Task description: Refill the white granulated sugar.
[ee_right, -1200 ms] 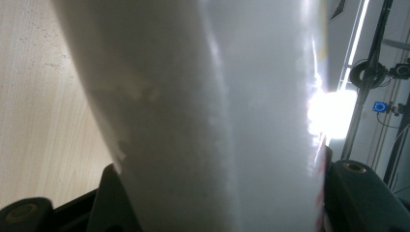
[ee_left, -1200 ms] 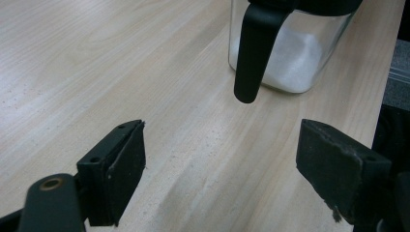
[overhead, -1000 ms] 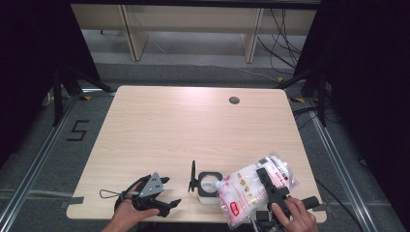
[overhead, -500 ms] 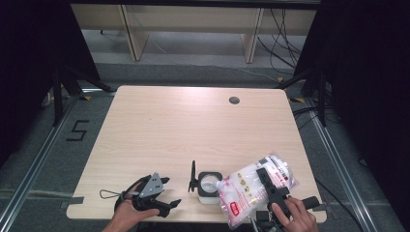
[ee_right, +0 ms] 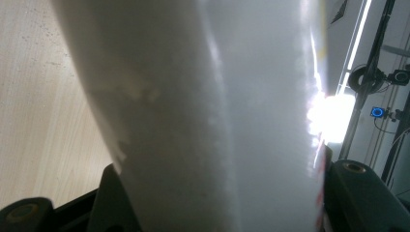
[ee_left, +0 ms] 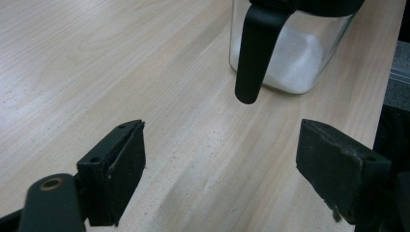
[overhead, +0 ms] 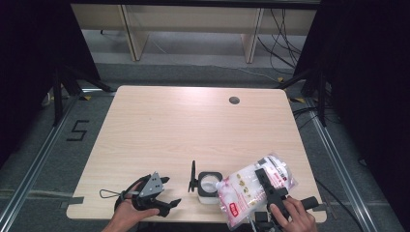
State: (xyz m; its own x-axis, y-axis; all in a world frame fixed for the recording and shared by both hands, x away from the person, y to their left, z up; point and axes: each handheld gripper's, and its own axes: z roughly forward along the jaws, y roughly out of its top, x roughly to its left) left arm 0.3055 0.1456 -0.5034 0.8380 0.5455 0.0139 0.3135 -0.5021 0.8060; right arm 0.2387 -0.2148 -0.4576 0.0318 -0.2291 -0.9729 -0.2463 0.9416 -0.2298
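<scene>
My right gripper [overhead: 267, 180] clamps the bag [overhead: 246, 186], tilted over the open jar [overhead: 209, 183] at the tabletop's [overhead: 193, 125] near edge (already partly filled); left gripper [overhead: 167, 192] idles wide open. Pouring remains.

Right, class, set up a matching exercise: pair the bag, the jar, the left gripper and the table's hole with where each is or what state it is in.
Things:
1. bag
2. jar
3. left gripper
4. hole

Places or states:
A. open, nothing between the jaws
B. far side of the table, towards the right
C. clamped in the right gripper, tilted over the jar
D. standing on the table, lid swung open, white powder inside

Pairs: 1-C, 2-D, 3-A, 4-B
</scene>
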